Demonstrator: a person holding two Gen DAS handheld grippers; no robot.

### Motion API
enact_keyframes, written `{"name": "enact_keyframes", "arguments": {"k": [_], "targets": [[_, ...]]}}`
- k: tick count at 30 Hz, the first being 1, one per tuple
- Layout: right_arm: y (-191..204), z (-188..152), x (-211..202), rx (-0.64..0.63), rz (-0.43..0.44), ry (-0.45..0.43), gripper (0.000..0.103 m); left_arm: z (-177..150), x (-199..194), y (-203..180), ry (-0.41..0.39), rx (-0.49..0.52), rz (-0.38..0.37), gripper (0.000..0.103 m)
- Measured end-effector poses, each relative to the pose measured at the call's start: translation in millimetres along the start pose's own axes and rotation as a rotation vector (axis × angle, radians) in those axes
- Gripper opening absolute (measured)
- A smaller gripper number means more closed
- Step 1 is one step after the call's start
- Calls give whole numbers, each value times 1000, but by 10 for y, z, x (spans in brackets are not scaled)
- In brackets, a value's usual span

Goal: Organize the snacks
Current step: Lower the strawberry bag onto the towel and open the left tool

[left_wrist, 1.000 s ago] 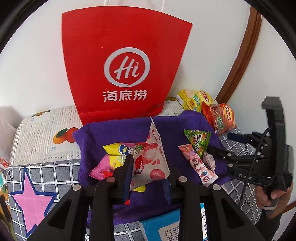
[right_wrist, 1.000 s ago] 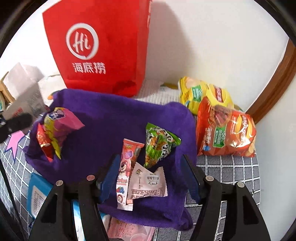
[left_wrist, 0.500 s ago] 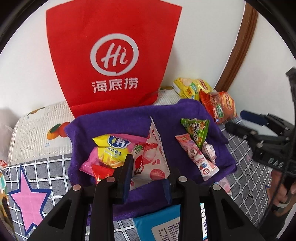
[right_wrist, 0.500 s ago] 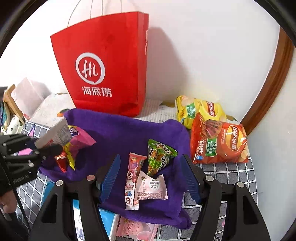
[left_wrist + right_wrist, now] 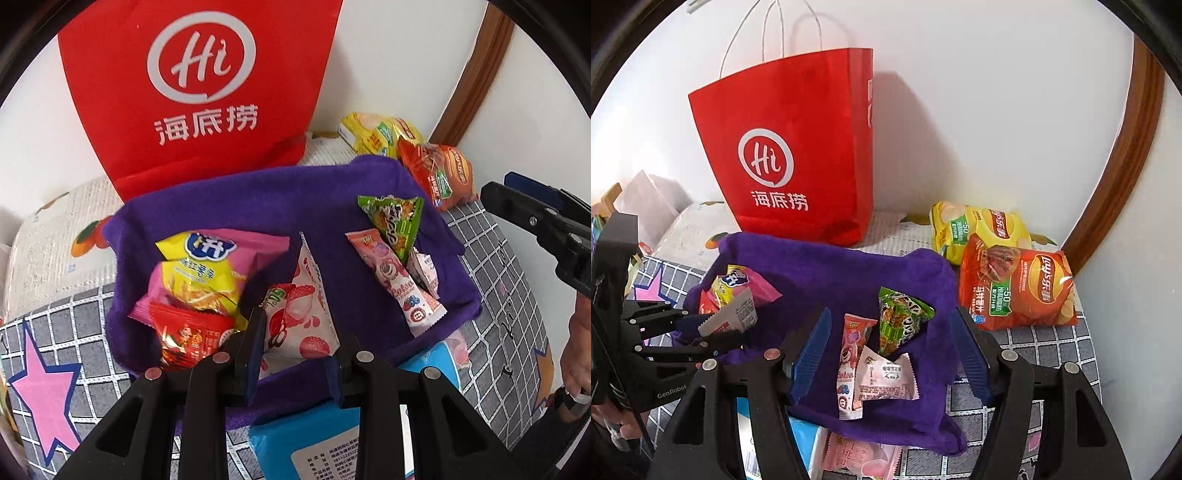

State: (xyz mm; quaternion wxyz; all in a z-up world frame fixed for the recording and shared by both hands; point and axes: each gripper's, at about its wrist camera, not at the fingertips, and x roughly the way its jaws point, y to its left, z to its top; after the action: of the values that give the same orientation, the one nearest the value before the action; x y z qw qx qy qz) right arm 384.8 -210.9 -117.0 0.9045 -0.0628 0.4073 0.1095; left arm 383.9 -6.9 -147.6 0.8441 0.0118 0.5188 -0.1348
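Item held: white lychee-print sachet [image 5: 299,314], pinched by its lower edge in my left gripper [image 5: 295,343], jaws drawn in tight on it; it stands on edge over the purple cloth [image 5: 295,195], and my fingers [image 5: 251,339] hide its bottom corners. From the right wrist view only its grey crimped back shows. To its left on the cloth: yellow crisp packet [image 5: 199,269] lying over a pink packet [image 5: 255,247], with a red foil sachet [image 5: 188,336] in front, partly tucked under both. To its right on the cloth: green triangular packet [image 5: 901,317], pink bear bar [image 5: 851,365], white square sachet [image 5: 886,376], the three overlapping at their ends. My right gripper [image 5: 890,354] hangs above that trio, jaws about half apart, holding nothing. Beyond the cloth: red paper bag [image 5: 798,158] upright against the wall; yellow chip bag [image 5: 975,229] and orange chip bag [image 5: 1015,288] lying near the corner, the orange overlapping the yellow. Near edge: blue pack [image 5: 314,435] and a pink packet [image 5: 857,454], both largely covered by cloth and fingers, print unreadable. Underlay: grey checked cover [image 5: 491,258]. A hand [image 5: 578,343] is cut off at the frame's right edge.
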Motion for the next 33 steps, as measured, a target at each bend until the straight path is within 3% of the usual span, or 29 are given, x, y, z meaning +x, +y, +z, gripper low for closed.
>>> {"name": "enact_keyframes", "arguments": {"k": [9, 18, 23, 33], "targets": [[87, -16, 30, -24, -7, 6, 66, -17, 127, 31, 42, -26, 9, 29], [186, -26, 51, -58, -22, 11, 66, 3, 44, 63, -9, -48, -4, 30], [190, -19, 32, -61, -22, 7, 66, 35, -86, 49, -60, -40, -11, 50], [250, -11, -26, -70, -20, -1, 66, 64, -274, 114, -107, -45, -12, 51]]}}
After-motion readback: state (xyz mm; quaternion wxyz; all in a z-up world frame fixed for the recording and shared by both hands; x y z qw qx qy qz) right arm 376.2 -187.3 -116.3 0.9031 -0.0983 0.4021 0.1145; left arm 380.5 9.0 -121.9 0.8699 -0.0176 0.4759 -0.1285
